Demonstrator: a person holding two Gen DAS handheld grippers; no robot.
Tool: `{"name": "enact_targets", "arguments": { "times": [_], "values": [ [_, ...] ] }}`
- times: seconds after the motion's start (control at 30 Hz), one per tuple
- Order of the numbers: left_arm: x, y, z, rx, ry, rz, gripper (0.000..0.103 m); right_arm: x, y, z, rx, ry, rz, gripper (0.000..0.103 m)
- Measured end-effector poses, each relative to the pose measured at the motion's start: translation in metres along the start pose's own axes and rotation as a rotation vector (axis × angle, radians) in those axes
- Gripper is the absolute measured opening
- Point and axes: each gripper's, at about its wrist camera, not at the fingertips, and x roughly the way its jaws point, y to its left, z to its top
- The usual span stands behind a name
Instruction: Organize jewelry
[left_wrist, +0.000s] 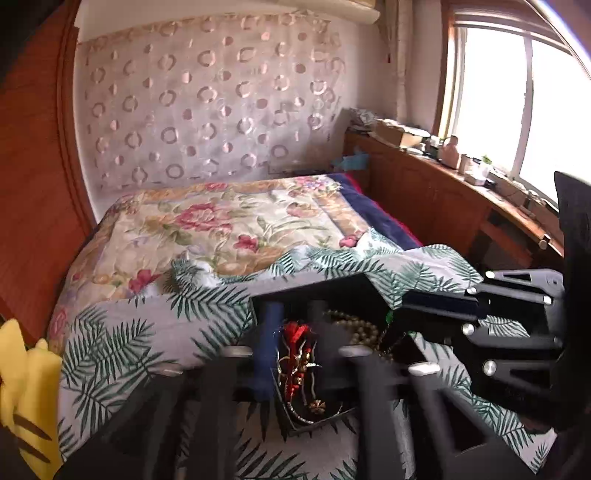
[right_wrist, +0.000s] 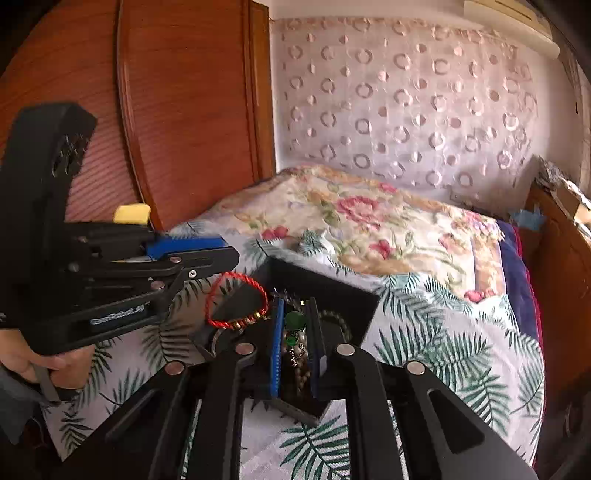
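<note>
Both over black box (left_wrist: 332, 291) | left gripper (left_wrist: 294, 314) fingers apart over red jewelry (left_wrist: 295, 334) | right gripper (right_wrist: 295, 306) fingers apart, beads (right_wrist: 297, 365) between

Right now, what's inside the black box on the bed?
In the black box: a red ornament, brownish beads and a green bead. The grippers' fingers cover the rest, so there may be more.

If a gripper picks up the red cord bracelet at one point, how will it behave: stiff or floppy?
The red cord bracelet is twisted cord, so it would probably sag into a long loop. Its gold beads sit on one side and would likely swing to the bottom. It looks light, and it lies over the edge of the black box, so a push may slide it off.
</note>
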Motion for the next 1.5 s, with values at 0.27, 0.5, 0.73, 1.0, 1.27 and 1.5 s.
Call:
{"name": "enact_targets", "arguments": {
  "times": [0.27,0.5,0.73,1.0,1.27,1.5],
  "values": [
    [-0.028,-0.002,-0.021,-0.015,-0.061,0.051,0.086,-0.024,-0.006,-0.019,0.106,-0.061,-0.034,0.05],
    [-0.078,-0.005,-0.05,-0.042,-0.126,0.088,0.095,-0.077,0.002,-0.048,0.187,-0.154,-0.108,0.071],
    [-0.108,-0.014,-0.071,-0.006,-0.128,0.148,0.095,-0.11,0.015,-0.078,0.207,-0.205,-0.168,0.095],
    [-0.133,-0.017,-0.097,-0.034,-0.132,0.174,0.095,-0.128,0.027,-0.106,0.234,-0.225,-0.237,0.101],
    [-0.136,-0.013,-0.107,-0.06,-0.126,0.184,0.095,-0.131,0.034,-0.11,0.247,-0.241,-0.26,0.101],
    [-0.139,-0.012,-0.109,-0.072,-0.137,0.177,0.095,-0.13,0.035,-0.112,0.25,-0.236,-0.274,0.101]
  ]
}}
